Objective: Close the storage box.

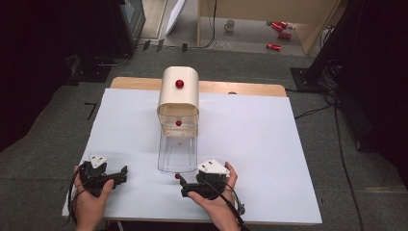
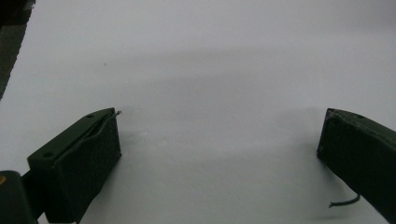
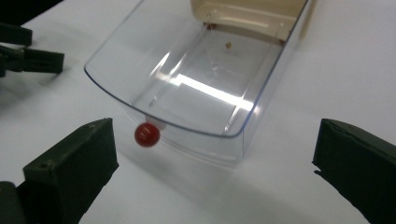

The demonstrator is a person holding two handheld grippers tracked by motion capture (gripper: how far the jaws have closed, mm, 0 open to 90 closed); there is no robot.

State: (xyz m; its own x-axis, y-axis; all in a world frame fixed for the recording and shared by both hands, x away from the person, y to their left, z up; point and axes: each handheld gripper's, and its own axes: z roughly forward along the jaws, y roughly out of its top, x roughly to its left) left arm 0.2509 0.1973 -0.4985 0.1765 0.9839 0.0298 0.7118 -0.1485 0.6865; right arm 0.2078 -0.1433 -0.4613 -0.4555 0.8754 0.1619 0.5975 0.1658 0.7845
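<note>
A cream box (image 1: 178,94) with a red knob (image 1: 179,83) on its rounded front stands at the middle back of the white table (image 1: 260,144). Its clear plastic drawer (image 1: 177,153) is pulled out toward me, and the drawer's front carries a small red knob (image 1: 177,176). My right gripper (image 1: 183,186) is open just in front of that knob, touching nothing. In the right gripper view the knob (image 3: 147,135) sits near the left jaw, with the drawer (image 3: 196,88) beyond and my right gripper (image 3: 215,158) wide apart. My left gripper (image 1: 125,174) rests open at the near left, nothing between its jaws (image 2: 219,144).
A second red knob (image 1: 178,123) shows on the box's lower part above the drawer. The white sheet covers a wooden tabletop (image 1: 250,89). Grey carpet surrounds the table; red cans (image 1: 278,29) and a mug (image 1: 229,25) lie on the floor far behind.
</note>
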